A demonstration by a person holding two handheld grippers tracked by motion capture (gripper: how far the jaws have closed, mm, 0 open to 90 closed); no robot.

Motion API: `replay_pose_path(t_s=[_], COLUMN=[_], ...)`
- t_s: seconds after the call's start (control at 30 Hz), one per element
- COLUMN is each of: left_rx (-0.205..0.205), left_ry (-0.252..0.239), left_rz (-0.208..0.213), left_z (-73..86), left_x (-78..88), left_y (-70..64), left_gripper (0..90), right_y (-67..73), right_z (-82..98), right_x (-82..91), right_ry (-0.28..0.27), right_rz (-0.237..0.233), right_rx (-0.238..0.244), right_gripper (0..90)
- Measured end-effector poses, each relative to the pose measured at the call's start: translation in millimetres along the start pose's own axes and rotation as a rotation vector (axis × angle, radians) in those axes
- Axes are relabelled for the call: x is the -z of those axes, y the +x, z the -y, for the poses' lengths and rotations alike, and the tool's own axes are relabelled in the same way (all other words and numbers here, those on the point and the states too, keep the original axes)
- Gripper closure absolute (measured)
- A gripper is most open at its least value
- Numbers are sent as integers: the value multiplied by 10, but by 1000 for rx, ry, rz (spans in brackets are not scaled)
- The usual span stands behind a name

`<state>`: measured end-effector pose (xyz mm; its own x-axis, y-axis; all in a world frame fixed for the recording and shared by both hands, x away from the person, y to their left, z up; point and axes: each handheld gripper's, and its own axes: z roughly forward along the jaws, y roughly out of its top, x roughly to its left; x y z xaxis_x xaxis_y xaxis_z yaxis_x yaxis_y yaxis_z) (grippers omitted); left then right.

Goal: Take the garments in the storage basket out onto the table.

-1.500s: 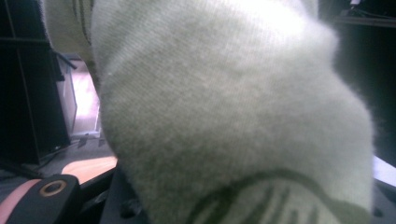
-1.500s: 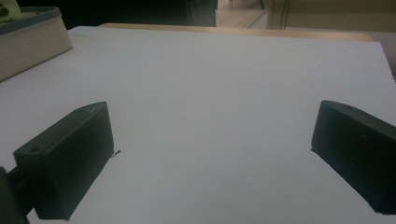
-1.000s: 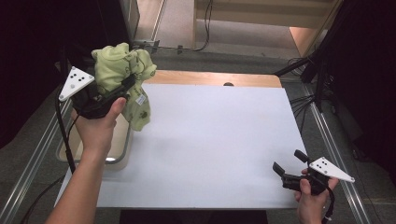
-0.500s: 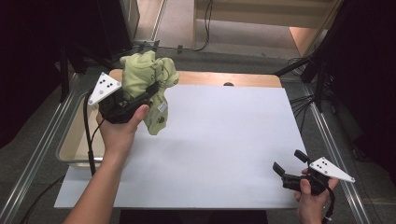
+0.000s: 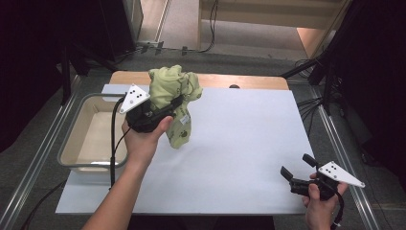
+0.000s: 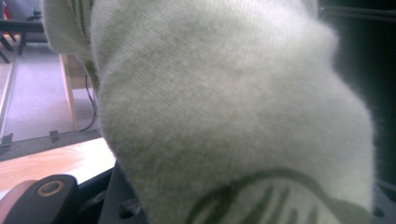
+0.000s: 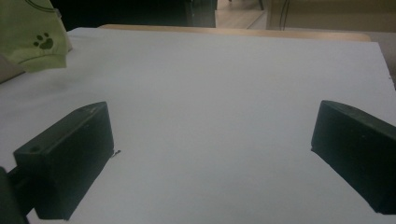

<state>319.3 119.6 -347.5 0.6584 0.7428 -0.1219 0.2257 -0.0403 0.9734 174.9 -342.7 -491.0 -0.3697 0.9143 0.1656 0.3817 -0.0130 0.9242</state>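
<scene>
A bunched light green garment (image 5: 168, 87) with dark printed marks hangs from my left gripper (image 5: 175, 102), whose jaws are shut on its upper part. Its lower end dangles close to the white sheet (image 5: 239, 143) near the sheet's left side. In the left gripper view the green knit cloth (image 6: 224, 116) lies right against the lens and hides the jaws. My right gripper (image 5: 296, 165) rests low at the front right corner, open with nothing between its fingers (image 7: 70, 158). In the right gripper view a corner of the garment (image 7: 32, 37) with a paw print hangs at the far left.
A beige plastic bin (image 5: 72, 139) stands off the sheet's left edge, just behind my left forearm. The wooden table edge (image 5: 249, 81) runs along the back. Dark stands and cables line both sides of the table.
My left hand has carried the garment rightward and down, from above the bin to over the sheet's left part. The right gripper has stayed where it was.
</scene>
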Motion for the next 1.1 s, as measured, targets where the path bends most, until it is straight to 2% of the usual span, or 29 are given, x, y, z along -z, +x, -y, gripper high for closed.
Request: replay_pose_path(t_s=[0.27, 0.6, 0.77, 0.83, 0.87, 1.07, 1.1], left_rx=[-16, -9, 24, 25, 28, 29, 29], left_ry=[32, 84, 134, 146, 169, 205, 223], left_rz=[16, 49, 78, 81, 92, 113, 122], left_z=[172, 385, 536, 555, 610, 740, 797], left_x=[-163, -332, -446, -461, -501, -574, -613], left_y=[-79, -131, -121, -119, -119, -136, -142], left_gripper=[538, 526, 507, 500, 499, 473, 466], right_y=[2, 4, 9, 9, 9, 10, 10], right_z=[0, 1, 1, 2, 3, 4, 5], right_x=[-3, -6, -8, -9, -11, -14, -16], right_ry=[-1, 2, 4, 5, 5, 6, 7], right_rz=[-1, -2, -1, -1, -1, 0, -2], right_rx=[7, 6, 6, 7, 7, 6, 5], right_gripper=[0, 0, 0, 0, 0, 0, 0])
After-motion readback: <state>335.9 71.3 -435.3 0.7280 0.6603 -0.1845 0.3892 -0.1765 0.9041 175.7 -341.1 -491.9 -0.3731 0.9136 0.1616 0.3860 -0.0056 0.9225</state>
